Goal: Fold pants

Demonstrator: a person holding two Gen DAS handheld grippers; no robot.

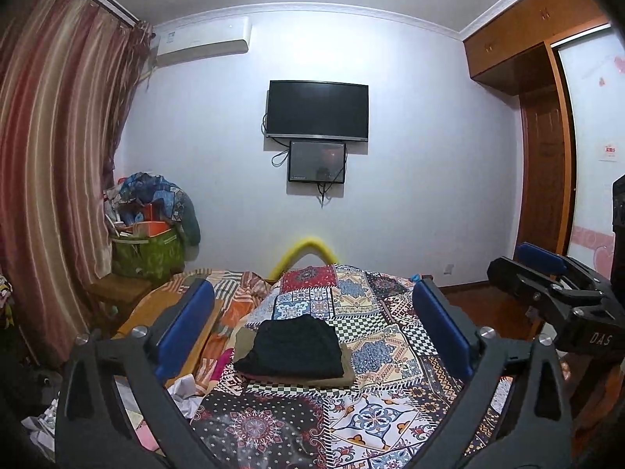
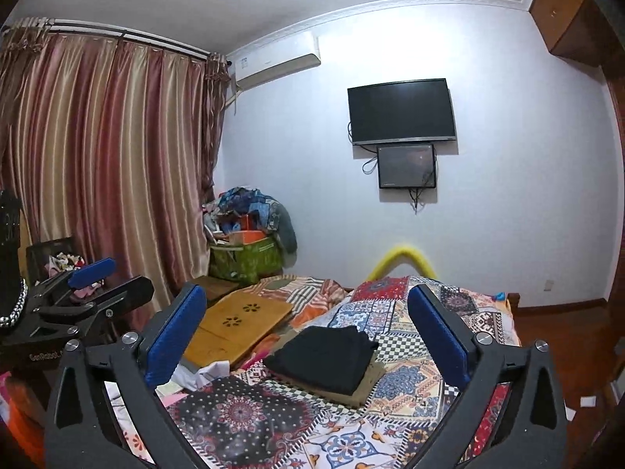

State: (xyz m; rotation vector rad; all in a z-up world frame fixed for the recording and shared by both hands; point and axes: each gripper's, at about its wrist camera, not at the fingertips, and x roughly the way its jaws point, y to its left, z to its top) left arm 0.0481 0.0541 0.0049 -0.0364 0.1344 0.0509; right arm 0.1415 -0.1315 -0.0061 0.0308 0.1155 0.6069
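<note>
While the folded black pants lie on top of a folded khaki garment in the middle of the bed, both tongs hover above the patchwork cover with nothing between their blue pads. The left tongs stand spread wide, the stack showing between the two fingers but well beyond their tips; the right tongs are spread just as wide and also grip nothing. In the left wrist view the right tongs appear at the right edge, off the side of the bed above the wooden floor. To the left of the stack a wooden board lies on the bed, with crumpled white cloth just in front of it. The bed's right edge drops to open floor beside the wardrobe. By the striped curtain, a green bag sits in the corner, heaped with orange boxes and blue patterned fabric. A yellow padded rail arches at the foot of the bed.
</note>
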